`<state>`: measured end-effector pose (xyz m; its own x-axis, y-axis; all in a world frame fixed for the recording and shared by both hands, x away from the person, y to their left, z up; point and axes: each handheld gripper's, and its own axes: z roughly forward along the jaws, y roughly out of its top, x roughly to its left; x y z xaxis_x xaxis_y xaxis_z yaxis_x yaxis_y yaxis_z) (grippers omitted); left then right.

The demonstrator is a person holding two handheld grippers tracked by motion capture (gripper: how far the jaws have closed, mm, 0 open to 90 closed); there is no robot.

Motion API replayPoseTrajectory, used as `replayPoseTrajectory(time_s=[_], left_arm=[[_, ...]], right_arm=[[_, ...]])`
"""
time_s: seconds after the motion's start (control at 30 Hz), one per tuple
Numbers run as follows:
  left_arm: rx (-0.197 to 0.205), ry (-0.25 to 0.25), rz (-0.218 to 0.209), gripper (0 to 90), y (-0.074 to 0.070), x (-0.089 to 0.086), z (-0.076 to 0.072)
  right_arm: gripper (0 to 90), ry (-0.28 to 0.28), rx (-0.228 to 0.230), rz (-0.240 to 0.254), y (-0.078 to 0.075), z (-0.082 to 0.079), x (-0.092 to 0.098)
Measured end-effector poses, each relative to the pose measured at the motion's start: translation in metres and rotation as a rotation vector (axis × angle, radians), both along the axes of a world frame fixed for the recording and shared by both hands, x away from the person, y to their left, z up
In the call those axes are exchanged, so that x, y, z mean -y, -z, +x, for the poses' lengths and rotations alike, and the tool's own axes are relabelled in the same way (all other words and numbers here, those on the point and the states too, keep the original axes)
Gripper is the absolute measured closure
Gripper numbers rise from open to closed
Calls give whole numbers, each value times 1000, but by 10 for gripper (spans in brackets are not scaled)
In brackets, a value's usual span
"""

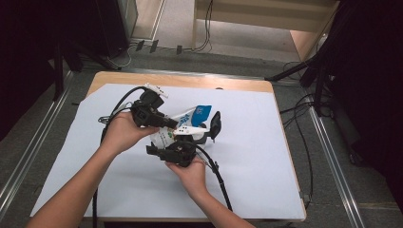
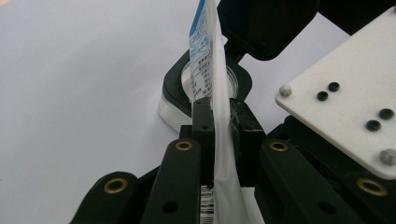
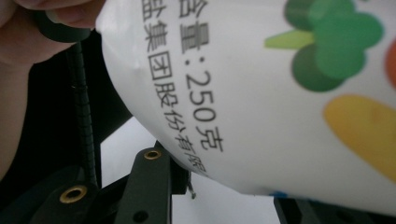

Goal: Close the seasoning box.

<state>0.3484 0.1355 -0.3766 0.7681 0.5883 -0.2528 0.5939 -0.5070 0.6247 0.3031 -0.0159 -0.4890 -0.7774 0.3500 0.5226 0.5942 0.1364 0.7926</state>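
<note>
Above the table, pouch (image 1: 190, 124) tilted, blue end up-right

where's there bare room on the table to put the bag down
The white sheet is bare along its right side, from the black-lidded container to the table's right edge, and across the near left corner. It is crowded in the middle, where the left gripper and right gripper bunch around the bag with their cables.

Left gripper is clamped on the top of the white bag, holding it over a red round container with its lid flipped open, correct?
Not red: the container is black-rimmed and white, as the left gripper view shows. The rest stands: the left gripper is clamped on the white bag over it, the lid flipped open.
</note>
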Motion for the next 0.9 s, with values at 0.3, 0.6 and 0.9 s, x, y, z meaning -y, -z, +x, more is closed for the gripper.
replayPoseTrajectory(time_s=[0.3,0.6,0.9], left_arm=[[1,26,-5,831,10,-7,-3],[-4,37,-21,823,16,-13,-3],[-6,52,-13,794,19,-14,-3]], right_arm=[[644,42,13,-23,12,-3,1],[632,65,34,-42,20,-5,1],[632,101,55,-65,29,-8,5]])
